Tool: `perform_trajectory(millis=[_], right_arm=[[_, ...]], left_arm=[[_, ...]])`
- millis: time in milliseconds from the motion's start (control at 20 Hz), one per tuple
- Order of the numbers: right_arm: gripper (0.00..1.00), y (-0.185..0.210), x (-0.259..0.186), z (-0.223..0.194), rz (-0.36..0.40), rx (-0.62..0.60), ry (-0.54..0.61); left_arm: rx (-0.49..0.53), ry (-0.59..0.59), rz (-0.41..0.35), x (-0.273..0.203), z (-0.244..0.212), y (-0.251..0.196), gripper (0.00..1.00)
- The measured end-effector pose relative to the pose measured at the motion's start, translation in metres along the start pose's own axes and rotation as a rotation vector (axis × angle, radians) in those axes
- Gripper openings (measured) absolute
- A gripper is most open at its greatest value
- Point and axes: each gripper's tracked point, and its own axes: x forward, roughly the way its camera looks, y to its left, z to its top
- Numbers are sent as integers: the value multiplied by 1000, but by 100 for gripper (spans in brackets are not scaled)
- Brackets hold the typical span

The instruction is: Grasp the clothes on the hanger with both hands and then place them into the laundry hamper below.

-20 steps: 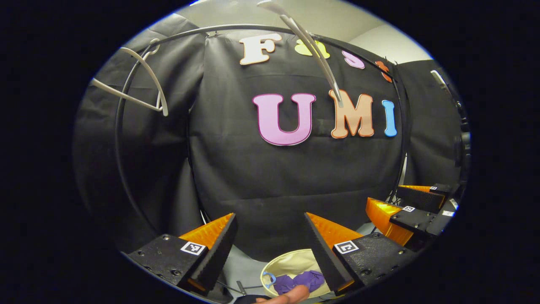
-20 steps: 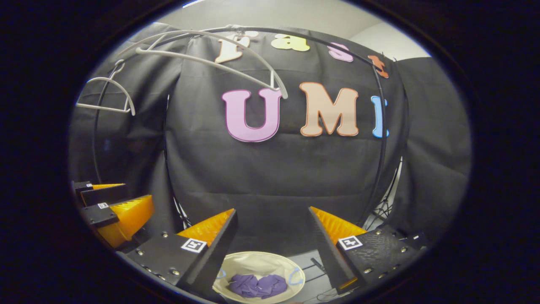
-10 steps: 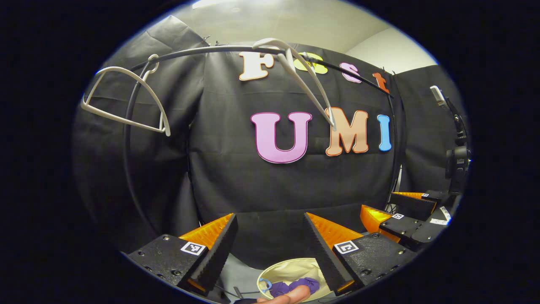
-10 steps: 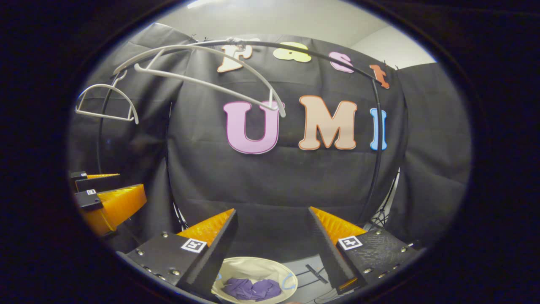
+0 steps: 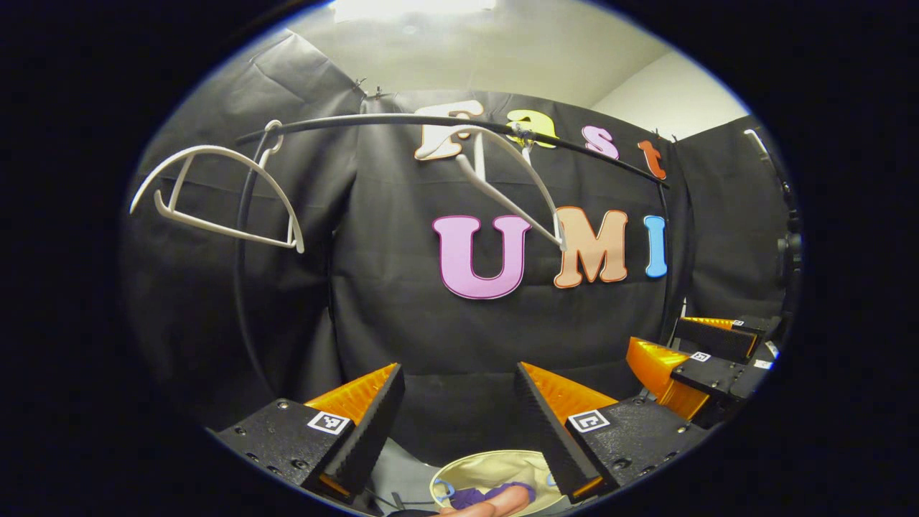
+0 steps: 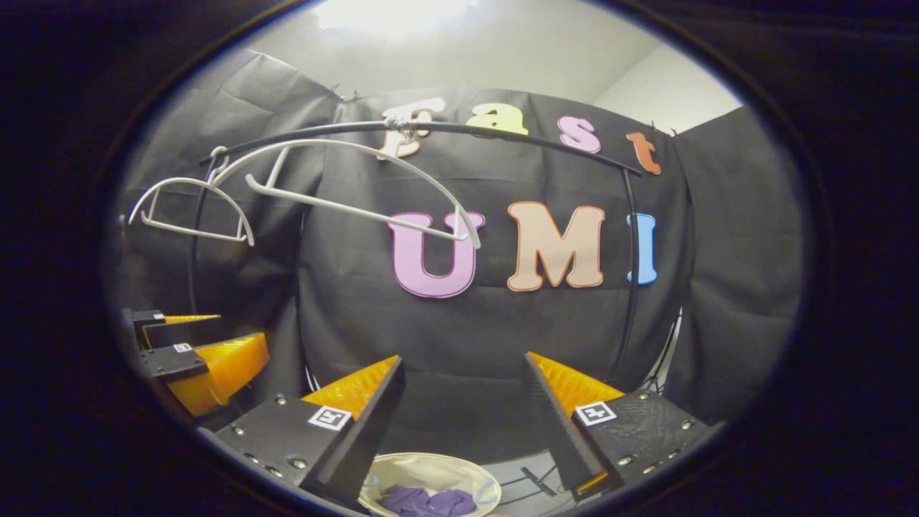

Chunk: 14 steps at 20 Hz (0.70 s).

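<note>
Two hand-held grippers are pointing toward a black cloth wall in a booth. The left gripper [image 5: 459, 424] is holding its jaws wide apart with nothing between them, and the right gripper [image 6: 463, 424] is doing the same; each is also appearing at the edge of the other's view.

The clothes [image 6: 427, 500], a crumpled purple bundle, are lying inside the laundry hamper [image 6: 431, 470], a pale round fabric tub sitting low on the floor below the grippers. In the left gripper view the same purple cloth [image 5: 470, 497] is peeking out of the hamper [image 5: 495, 467], partly behind a fingertip [image 5: 495, 504] intruding at the bottom edge.

Above, a dark curved rail [image 5: 402, 123] is carrying two white hangers, one near the left end [image 5: 215, 190] and one toward the middle [image 5: 502, 183]. Both are hanging bare.

Judging from its folds, the garment is looking soft, light and limp, so it would be sagging and bunching when lifted; pinching a raised fold with each gripper would likely be holding best.

The jaws are covering parts of the hamper's rim, the garment's shape and type are too crumpled to make out, and the hamper's blue handles [image 6: 488, 492] are only partly showing.
</note>
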Motion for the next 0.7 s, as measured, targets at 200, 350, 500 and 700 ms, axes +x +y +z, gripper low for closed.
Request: perform_trajectory(millis=[200, 350, 500, 700], right_arm=[[94, -7, -16, 10, 58, -15, -34], [94, -25, -28, 23, 85, -14, -83], [97, -53, -38, 31, 83, 13, -111], [94, -89, -49, 32, 74, 48, -111]], left_arm=[[2, -28, 7, -8, 8, -26, 94], [10, -38, 4, -13, 13, -48, 92], [33, -44, 17, -13, 20, -62, 93], [9, -34, 38, -13, 18, -76, 94]])
